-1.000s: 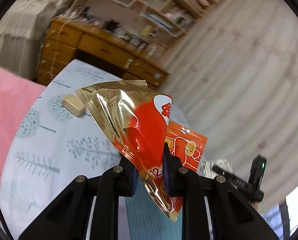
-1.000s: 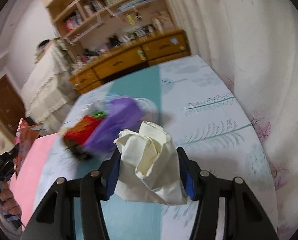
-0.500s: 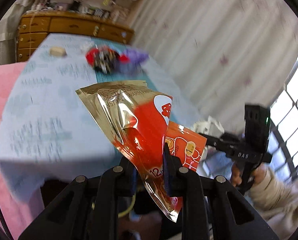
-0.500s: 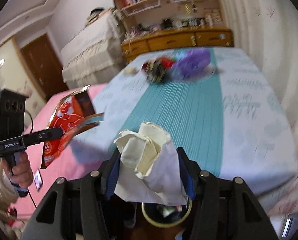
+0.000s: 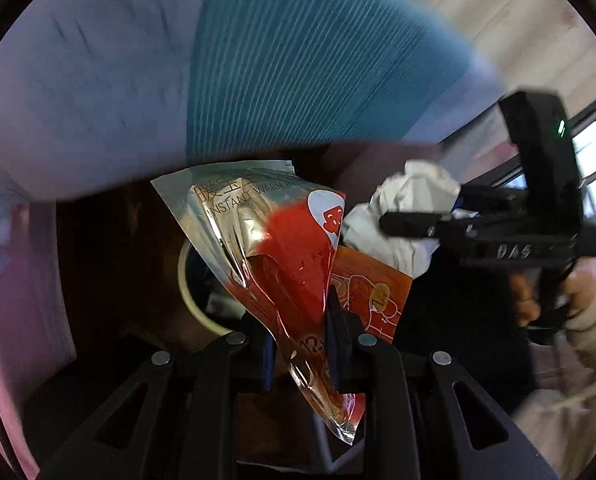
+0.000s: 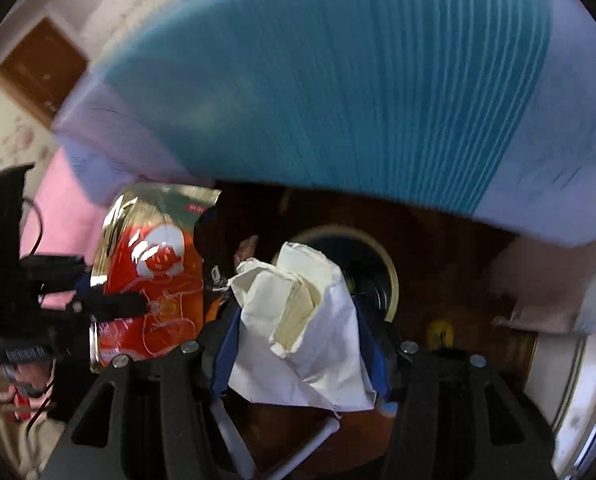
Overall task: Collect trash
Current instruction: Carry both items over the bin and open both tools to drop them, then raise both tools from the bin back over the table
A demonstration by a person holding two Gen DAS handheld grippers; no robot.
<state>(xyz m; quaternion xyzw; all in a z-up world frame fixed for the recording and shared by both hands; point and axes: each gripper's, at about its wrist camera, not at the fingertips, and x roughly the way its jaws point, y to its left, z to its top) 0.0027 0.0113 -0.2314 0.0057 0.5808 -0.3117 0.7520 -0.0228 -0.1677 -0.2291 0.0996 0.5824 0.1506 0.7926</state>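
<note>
A: Left wrist view: left tool (image 5: 299, 350) pinched narrow on a crinkled red-and-gold foil wrapper (image 5: 276, 248), gripped near its lower edge, most of the sheet standing up past the fingers. Below and behind it, the pale rim of a round trash bin (image 5: 184, 284) on dark floor.

B: Right wrist view agrees. Right tool (image 6: 301, 360) closed on a crumpled white paper wad (image 6: 298, 320). Bin rim (image 6: 391, 280) sits just past the wad, under the edge of the bench with the teal striped runner (image 6: 337, 80).

A: Both pieces of trash held, neither dropped yet. Judgement: the release over the bin comes next.

B: Risks. Foil is light and broad; let go off-centre and it may glide sideways onto the floor. From the left camera only the bin's left rim shows, so alignment can't be confirmed.

A: Paper wad looks bulky against the fingers. It could cling to a pad when the tool opens, then fall late.

B: Both tools are near each other over one opening. Frames are blurred; fast motion could knock them together or clip the bench edge overhead.
</note>
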